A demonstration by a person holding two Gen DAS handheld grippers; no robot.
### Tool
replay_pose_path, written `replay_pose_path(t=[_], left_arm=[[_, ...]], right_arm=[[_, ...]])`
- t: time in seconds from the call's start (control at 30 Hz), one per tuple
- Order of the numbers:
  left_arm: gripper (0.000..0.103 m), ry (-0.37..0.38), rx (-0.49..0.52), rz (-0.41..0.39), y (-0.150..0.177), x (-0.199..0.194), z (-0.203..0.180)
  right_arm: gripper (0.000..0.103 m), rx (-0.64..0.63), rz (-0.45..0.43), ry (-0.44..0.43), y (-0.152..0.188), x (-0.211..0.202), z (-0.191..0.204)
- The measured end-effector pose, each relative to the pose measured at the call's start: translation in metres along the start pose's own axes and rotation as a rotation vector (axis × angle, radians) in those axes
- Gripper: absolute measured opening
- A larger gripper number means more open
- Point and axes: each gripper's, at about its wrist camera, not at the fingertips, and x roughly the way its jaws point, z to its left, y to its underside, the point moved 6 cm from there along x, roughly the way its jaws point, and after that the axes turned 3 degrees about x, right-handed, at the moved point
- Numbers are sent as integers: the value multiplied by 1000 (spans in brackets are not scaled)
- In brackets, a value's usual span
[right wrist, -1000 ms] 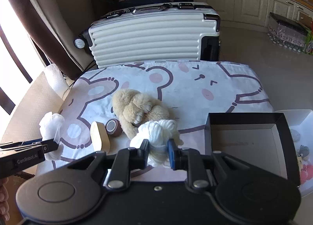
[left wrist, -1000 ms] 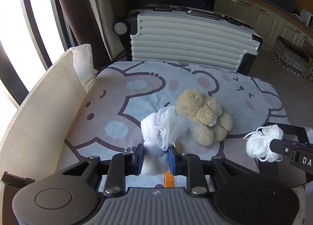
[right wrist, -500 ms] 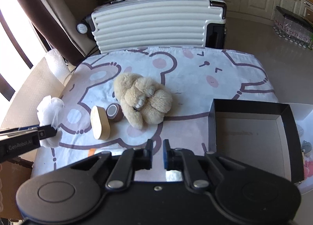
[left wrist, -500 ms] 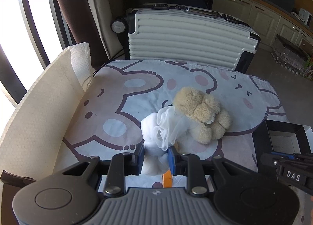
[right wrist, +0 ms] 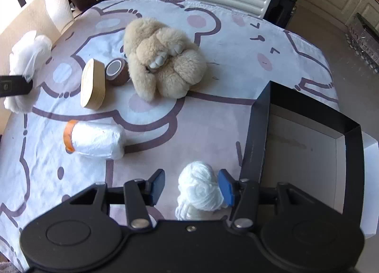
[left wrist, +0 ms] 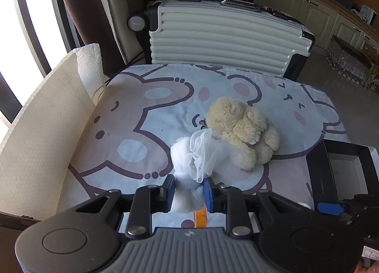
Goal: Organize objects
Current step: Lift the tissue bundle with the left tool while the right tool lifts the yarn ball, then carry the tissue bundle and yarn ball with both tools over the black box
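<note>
Left gripper (left wrist: 188, 191) squeezes a white mesh bundle (left wrist: 193, 159); right gripper (right wrist: 191, 186) is spread wide around a white yarn ball (right wrist: 200, 188).

The yarn ball sits on the bear-print cloth (right wrist: 236, 43), just beside the black box (right wrist: 257, 130), touching the right finger only. Only the right view shows the wooden oval box (right wrist: 92, 84), brown tape roll (right wrist: 117, 71) and wrapped white roll (right wrist: 97, 141) near the plush toy (right wrist: 161, 59). Only the left view shows the whole suitcase (left wrist: 222, 38).

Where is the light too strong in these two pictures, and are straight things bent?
Left wrist view: the window is burnt white and the suitcase ribs bow. Right wrist view: sun washes out the paper towel roll; the black box wall leans.
</note>
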Motion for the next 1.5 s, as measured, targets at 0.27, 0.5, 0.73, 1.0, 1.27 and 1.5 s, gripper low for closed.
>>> replay_pose_path(t=[0.27,0.5,0.73,1.0,1.27,1.5], left_arm=[[27,-1,1,24,1,10,3],[27,1,7,39,2,15,3],[27,5,12,41,3,15,0],[27,0,6,39,3,13,0],[27,0,-5,32,3,8,5],[27,8,-8,16,3,2,4]], right_arm=[[52,-168,75,68,8,28,16],[54,-293,139,162,19,44,18],[42,-262,117,135,15,37,11],[42,-120,-14,44,-8,5,8],[42,11,-129,3,-23,-28,-3],[42,96,-207,-24,-29,-50,-12]])
